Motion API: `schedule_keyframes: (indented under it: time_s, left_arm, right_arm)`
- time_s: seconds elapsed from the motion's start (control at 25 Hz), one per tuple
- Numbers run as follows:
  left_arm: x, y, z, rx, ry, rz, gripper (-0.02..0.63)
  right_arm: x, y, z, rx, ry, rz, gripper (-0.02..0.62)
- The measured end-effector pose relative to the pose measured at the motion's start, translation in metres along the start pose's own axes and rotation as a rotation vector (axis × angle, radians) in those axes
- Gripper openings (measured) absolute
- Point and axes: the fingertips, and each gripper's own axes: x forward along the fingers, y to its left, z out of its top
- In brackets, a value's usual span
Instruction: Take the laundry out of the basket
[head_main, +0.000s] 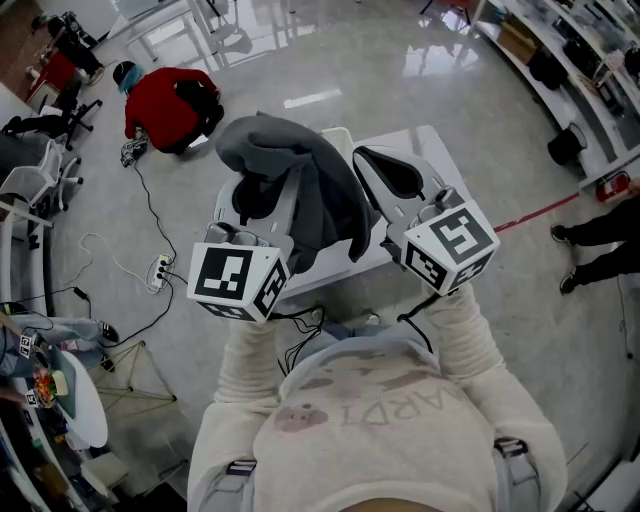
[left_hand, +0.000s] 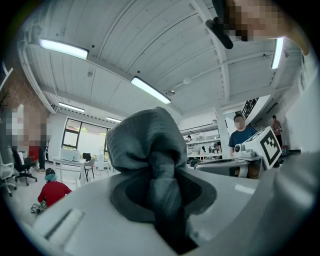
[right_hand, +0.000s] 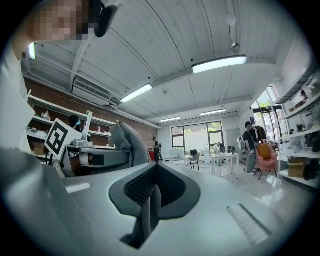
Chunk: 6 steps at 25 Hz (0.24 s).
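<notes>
A grey garment (head_main: 290, 170) hangs bunched over my left gripper (head_main: 262, 200), which is shut on it and raised in front of the person's chest. In the left gripper view the cloth (left_hand: 150, 145) balloons up out of the jaws of the left gripper (left_hand: 162, 205). My right gripper (head_main: 392, 178) is held up beside it, and the garment's edge reaches across to it. In the right gripper view a narrow grey fold (right_hand: 147, 210) is pinched in the right gripper (right_hand: 150, 200), with the rest of the garment (right_hand: 126, 142) at the left. No basket is clearly in sight; a white surface (head_main: 425, 140) lies below.
A person in red (head_main: 170, 105) crouches on the floor at the upper left, near cables and a power strip (head_main: 160, 270). Office chairs (head_main: 45, 175) stand at the left, shelves at the upper right. Someone's legs (head_main: 600, 240) stand by a red floor line (head_main: 540, 210).
</notes>
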Motion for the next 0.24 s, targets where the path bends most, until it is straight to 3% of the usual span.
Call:
schedule_keyframes:
  time_s: [0.24]
  left_arm:
    - [-0.0040,0.0028,0.0005,0.001,-0.010,0.006,0.098]
  right_arm:
    - [0.0009,0.0047,-0.0026,-0.010,0.000,0.007,0.027]
